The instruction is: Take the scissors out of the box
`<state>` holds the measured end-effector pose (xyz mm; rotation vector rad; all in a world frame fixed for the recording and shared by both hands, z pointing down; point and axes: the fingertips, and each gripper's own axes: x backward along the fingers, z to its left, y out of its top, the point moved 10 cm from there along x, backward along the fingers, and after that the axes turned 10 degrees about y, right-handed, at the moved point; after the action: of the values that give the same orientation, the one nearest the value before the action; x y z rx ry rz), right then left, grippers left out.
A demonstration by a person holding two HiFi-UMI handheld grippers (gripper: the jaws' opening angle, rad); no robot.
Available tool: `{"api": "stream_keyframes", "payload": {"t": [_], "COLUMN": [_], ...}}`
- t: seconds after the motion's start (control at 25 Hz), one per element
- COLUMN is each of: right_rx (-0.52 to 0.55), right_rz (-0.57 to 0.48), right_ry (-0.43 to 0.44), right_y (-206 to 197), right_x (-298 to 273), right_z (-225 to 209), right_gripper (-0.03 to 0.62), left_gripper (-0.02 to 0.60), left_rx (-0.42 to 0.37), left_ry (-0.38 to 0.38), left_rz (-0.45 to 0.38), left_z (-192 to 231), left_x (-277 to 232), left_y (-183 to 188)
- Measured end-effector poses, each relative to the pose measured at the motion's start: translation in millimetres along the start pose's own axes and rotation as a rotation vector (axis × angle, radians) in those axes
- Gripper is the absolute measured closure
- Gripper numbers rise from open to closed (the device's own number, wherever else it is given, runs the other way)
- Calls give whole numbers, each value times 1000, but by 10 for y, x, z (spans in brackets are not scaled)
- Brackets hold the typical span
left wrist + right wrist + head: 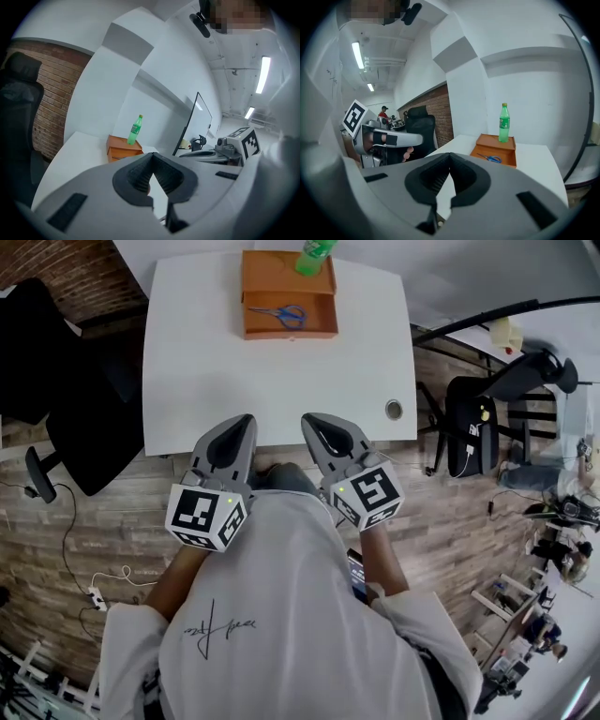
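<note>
An orange box (289, 298) stands at the far end of the white table (206, 362). Blue-handled scissors (279, 315) lie in its open lower tray, and a green bottle (316, 256) stands on its raised back part. Both grippers hover at the table's near edge, far from the box. My left gripper (246, 420) and right gripper (310, 420) are both shut and hold nothing. In the right gripper view, the scissors (490, 158) show in the box (505, 143) beyond the shut tips (450, 155). In the left gripper view, only the box's side (123, 147) and the bottle (135, 130) show.
A black office chair (58, 409) stands left of the table and another chair (483, 418) to its right. A round cable grommet (394, 410) sits in the table's near right corner. A white wall runs behind the table.
</note>
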<state>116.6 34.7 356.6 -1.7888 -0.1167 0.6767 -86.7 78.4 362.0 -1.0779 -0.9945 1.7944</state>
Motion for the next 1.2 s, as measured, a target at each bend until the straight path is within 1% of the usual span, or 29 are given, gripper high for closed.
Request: {"api": "stream_keyframes", "payload": {"t": [0.12, 0.32, 0.48, 0.68, 0.8, 0.92, 1.2], "right_rx": [34, 78, 97, 133, 141, 150, 212], "right_rz": [39, 100, 134, 183, 201, 221, 304], "right_ry": [6, -17, 1, 36, 44, 57, 84], "right_y": [35, 103, 126, 171, 178, 180, 203], "right_x": [-38, -106, -160, -244, -303, -378, -496], "right_z": [-44, -195, -350, -612, -780, -937, -1313], "right_gripper": [585, 585, 585, 585, 585, 585, 583], "left_gripper": [574, 574, 574, 574, 574, 574, 574], "left_rx": [15, 58, 53, 69, 84, 84, 91], "left_ry": [6, 4, -5, 32, 55, 81, 131], "left_rz": [12, 30, 30, 17, 7, -1, -1], "left_z": [53, 100, 51, 48, 58, 67, 14], "left_x": [15, -18, -79, -165, -226, -286, -440], "left_y": [-22, -27, -52, -53, -33, 14, 33]}}
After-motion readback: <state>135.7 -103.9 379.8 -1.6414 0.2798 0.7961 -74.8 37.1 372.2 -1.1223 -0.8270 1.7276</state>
